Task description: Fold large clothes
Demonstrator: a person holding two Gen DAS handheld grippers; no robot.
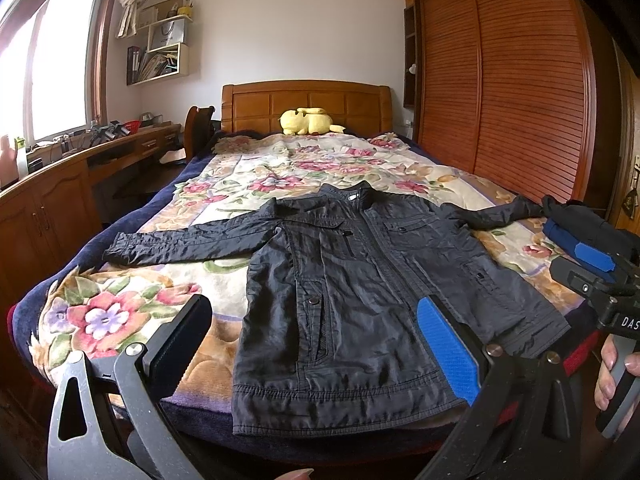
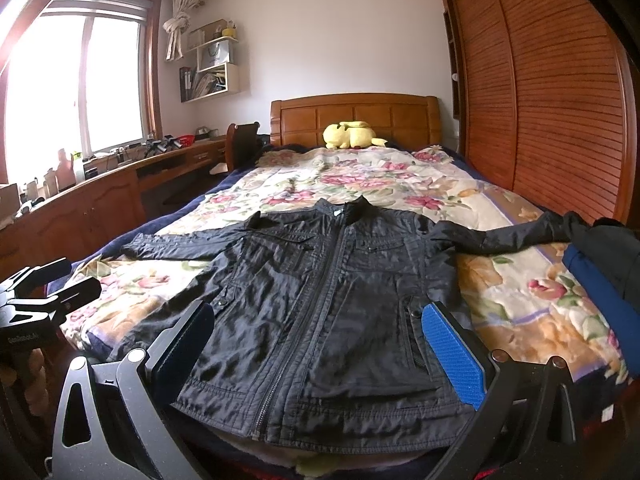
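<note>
A black zip-front jacket (image 1: 352,280) lies flat and face up on the floral blanket (image 1: 132,320) that covers the bed, its hem at the near edge, its collar toward the far headboard, and both sleeves stretched out to left and right. The zip is closed.

The left gripper (image 1: 316,344) hangs over the near edge with its jaws spread wide, holding nothing; its dark finger sits over the blanket left of the jacket and its blue-padded finger over the jacket's right hem. The right gripper (image 2: 320,352) is likewise spread wide and empty, both fingers above the lower part of the jacket. In the left wrist view the right gripper shows at the right edge with the person's right hand (image 1: 612,372) on its handle.

A stack of folded dark and blue clothes (image 2: 600,280) sits at the right edge of the bed, touching or overlapping the end of the right sleeve. A yellow plush toy (image 1: 308,121) rests at the far end against the wooden headboard (image 1: 256,108). A slatted wooden wardrobe (image 1: 520,100) runs close along the right side. On the left stand a wooden desk (image 1: 60,184) cluttered with small items, a chair (image 1: 198,128), wall shelves (image 1: 164,52) and a bright window (image 1: 52,72).
</note>
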